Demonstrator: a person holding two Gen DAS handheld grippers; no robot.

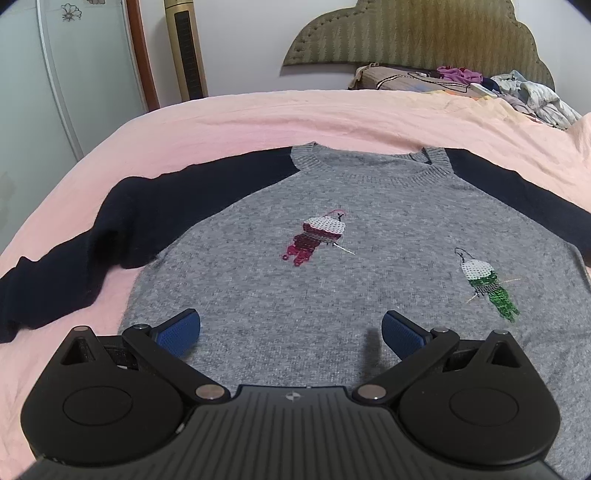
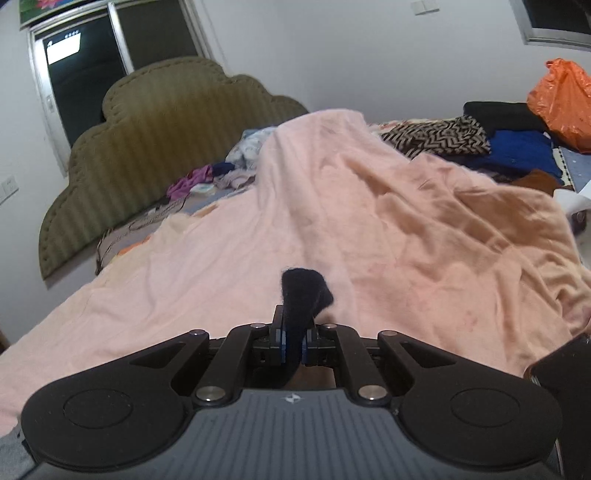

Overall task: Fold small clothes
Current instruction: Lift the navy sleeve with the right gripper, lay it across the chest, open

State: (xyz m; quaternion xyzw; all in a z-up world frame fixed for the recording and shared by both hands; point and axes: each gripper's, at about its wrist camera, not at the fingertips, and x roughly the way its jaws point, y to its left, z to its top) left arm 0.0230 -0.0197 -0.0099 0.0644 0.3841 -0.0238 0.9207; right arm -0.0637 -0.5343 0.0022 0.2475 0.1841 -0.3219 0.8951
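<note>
**Sweater spread on the pink bed, one sleeve end pinched**

A pink blanket (image 1: 332, 114) covers the bed, with an olive scalloped headboard (image 1: 417, 33) against the white wall and loose clothes (image 1: 532, 96) heaped beside it. Only the right wrist view shows the dark window (image 2: 85, 70), an orange plastic bag (image 2: 561, 103) and stacked folded garments (image 2: 509, 147) far ahead. Only the left wrist view shows the grey sweater (image 1: 314, 277) lying flat, navy sleeves out sideways, directly ahead of and under the left hand-held gripper (image 1: 291, 332), whose blue pads stand wide apart above the hem. The right hand-held gripper (image 2: 293, 341) is clamped on a navy sleeve end (image 2: 304, 290), which sticks up between its fingers.
</note>
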